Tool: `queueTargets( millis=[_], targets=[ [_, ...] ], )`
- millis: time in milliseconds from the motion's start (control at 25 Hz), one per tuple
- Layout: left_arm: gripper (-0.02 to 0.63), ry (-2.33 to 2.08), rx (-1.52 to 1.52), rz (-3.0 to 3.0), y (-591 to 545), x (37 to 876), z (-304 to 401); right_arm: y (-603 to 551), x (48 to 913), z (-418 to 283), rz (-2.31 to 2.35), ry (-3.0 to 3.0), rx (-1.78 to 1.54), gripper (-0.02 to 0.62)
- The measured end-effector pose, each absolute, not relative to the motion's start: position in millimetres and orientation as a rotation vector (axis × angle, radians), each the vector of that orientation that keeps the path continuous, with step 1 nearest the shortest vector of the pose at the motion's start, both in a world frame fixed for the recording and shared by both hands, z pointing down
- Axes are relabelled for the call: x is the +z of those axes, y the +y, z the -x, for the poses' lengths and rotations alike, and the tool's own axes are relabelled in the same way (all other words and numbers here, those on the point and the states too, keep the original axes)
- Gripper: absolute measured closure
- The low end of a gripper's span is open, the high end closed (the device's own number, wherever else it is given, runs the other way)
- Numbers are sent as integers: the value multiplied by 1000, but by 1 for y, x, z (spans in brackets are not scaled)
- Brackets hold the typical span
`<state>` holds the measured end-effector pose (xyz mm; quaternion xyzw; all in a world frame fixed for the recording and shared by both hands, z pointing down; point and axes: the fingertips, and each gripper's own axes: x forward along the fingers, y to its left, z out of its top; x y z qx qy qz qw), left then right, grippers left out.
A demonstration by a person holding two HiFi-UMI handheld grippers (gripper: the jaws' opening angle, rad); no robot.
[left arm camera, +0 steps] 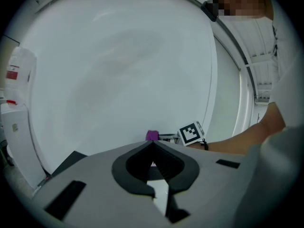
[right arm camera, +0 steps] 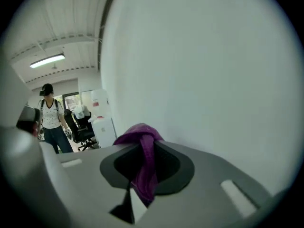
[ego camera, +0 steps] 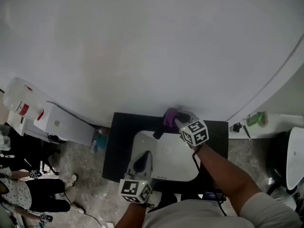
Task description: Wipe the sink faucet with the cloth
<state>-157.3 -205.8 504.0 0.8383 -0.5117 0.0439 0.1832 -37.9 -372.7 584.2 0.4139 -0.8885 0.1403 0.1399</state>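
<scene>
We hold our left gripper (ego camera: 142, 158) over the near edge of the white sink (ego camera: 166, 167), its jaws pressed together with nothing between them. At the sink's far edge, against the wall, our right gripper (ego camera: 179, 122) is clamped on the purple cloth (ego camera: 169, 117), which bunches out past its tips.
</scene>
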Motion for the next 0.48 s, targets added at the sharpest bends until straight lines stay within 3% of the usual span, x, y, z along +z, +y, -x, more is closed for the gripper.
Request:
queueTargets(
  millis=[200,480],
  targets=[
    [600,-1442,93,-2463,-200,453,136,-318,464,42,-1159,-2708,161,540],
    [600,-1446,32,-2576,-208,400,117,-228,413,32,-1240,-2747,116,540]
  ],
)
